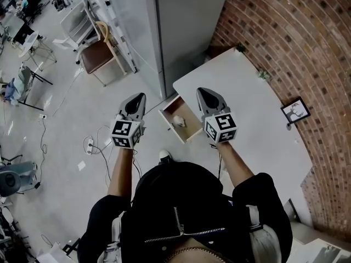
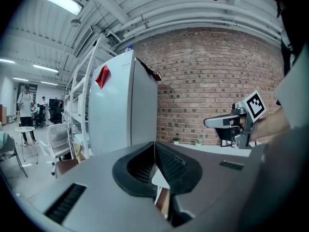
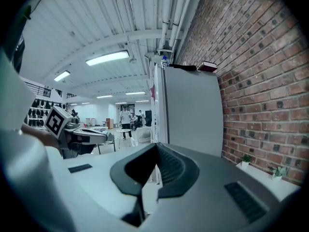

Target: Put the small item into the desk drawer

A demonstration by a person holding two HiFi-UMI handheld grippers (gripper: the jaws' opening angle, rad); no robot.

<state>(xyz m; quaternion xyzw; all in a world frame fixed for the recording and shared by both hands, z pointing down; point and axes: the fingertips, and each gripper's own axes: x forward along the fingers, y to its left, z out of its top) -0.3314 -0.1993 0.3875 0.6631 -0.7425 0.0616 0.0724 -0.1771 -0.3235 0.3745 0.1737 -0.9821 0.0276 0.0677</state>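
Note:
Seen from the head view, the desk drawer stands pulled out from the left side of the white desk. A small white item lies inside it. My left gripper hovers over the floor, left of the drawer, with its jaws together and nothing in them. My right gripper hangs over the desk edge just right of the drawer, also shut and empty. The left gripper view shows its own closed jaws and the right gripper beyond. In the right gripper view the jaws meet, with the left gripper alongside.
A tall white cabinet stands behind the drawer, and a brick wall runs along the desk. A framed picture and small plants sit at the desk's far edge. A chair and a power strip with cables are on the floor at left.

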